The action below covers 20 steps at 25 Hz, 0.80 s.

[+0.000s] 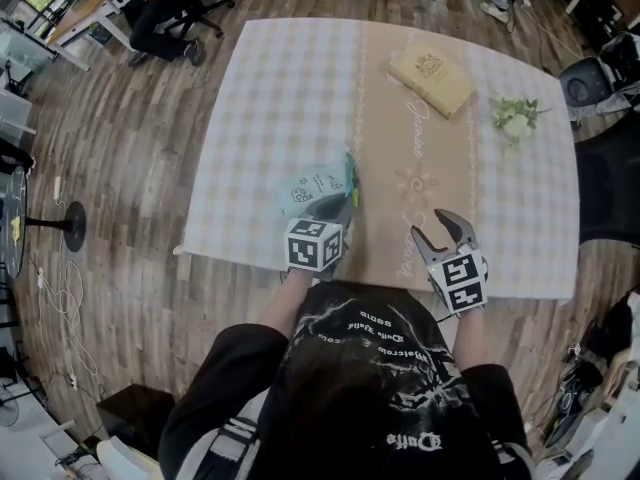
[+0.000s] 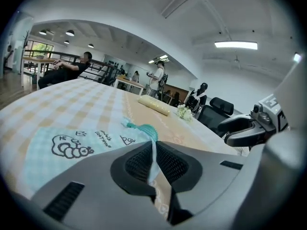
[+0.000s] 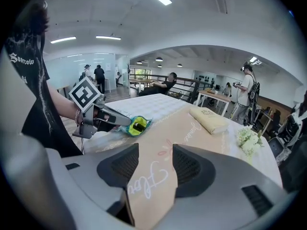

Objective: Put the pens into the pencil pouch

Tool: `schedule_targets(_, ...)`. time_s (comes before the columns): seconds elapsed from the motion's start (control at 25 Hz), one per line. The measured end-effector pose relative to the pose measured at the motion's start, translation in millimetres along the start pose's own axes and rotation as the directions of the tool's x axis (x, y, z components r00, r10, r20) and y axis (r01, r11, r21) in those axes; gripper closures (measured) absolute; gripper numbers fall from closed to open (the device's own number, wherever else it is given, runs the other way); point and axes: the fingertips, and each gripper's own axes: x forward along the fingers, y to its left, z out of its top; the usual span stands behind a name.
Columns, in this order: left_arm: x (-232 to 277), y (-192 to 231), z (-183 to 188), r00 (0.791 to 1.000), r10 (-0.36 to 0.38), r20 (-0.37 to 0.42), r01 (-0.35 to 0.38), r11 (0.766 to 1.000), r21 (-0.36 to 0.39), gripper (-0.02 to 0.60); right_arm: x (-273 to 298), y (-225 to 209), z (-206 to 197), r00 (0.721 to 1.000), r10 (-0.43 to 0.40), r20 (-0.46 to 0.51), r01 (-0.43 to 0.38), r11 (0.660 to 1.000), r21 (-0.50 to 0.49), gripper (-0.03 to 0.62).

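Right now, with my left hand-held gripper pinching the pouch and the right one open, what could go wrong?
1. The left hand-held gripper grips only a thin fold of the pencil pouch, so the fabric may slip free.
2. The pouch's mouth gapes toward the empty right hand-held gripper, with something dark inside. Tipping it could spill that.
3. The pouch sits near the table's front edge, so if dropped it might go over.

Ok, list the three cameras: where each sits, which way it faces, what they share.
Head view: on the person's head, facing steeply down at the table; black shirt, forearms, left gripper, right gripper show.
Left gripper view: rides that gripper, facing across the table; its shut jaws pinch the pencil pouch.
Right gripper view: rides that gripper, facing over the table runner between open jaws; left forearm shows.
Shared: all three show the pencil pouch.
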Motion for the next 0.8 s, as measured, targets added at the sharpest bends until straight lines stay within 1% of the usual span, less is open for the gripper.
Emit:
schedule_targets(0.08, 3.1, -2.5, -9.9, 0.999, -0.001, -0.035, 0.001, 1.000, -0.009, 0.533, -0.4, 3.2, -2.4, 1.000, -0.001, -0.008, 0.001, 1.000, 0.004, 0.364)
schedule_targets(0.12, 4.0, -4.3, -13.0, 0.999, -0.007, -0.046, 0.006, 1.000, -0.015, 0.505, -0.7, 4.0, -4.1, 1.000, -0.004, -0.013, 0.004, 1.000, 0.008, 0.362)
schedule_targets(0.24, 1.6, -11.1, -14.9, 0.998, -0.035, -0.046, 0.034, 0.999, -0.028, 0.444, -2.2, 6.3, -8.9, 1.000, -0.014, -0.018, 0.014, 1.000, 0.024, 0.359)
schedule_targets(0.32, -3.3, -16.4, -13.0, 0.998, -0.060, -0.037, 0.059, 0.998, -0.024, 0.425, -3.8, 8.1, -10.1, 1.000, -0.021, -0.010, 0.021, 0.999, 0.044, 0.358)
schedule_targets(0.44, -17.5, -22.8, -6.0, 0.997, -0.075, 0.000, 0.075, 0.997, -0.006, 0.408, -5.4, 11.8, -9.8, 0.999, -0.037, 0.013, 0.036, 0.996, 0.079, 0.358)
schedule_targets(0.64, -54.5, -17.7, 4.1, 0.994, -0.054, 0.091, 0.053, 0.998, 0.019, 0.408, -5.7, 21.6, -2.6, 0.992, -0.081, 0.097, 0.066, 0.986, 0.155, 0.362)
schedule_targets(0.68, -63.0, -14.7, 5.8, 0.993, -0.047, 0.109, 0.044, 0.999, 0.025, 0.408, -5.8, 23.5, -1.0, 0.989, -0.098, 0.113, 0.078, 0.982, 0.170, 0.370)
schedule_targets(0.8, -89.5, -6.2, 10.3, 0.986, -0.046, 0.160, 0.039, 0.998, 0.048, 0.426, -8.4, 27.4, -0.2, 0.977, -0.175, 0.124, 0.150, 0.971, 0.188, 0.428)
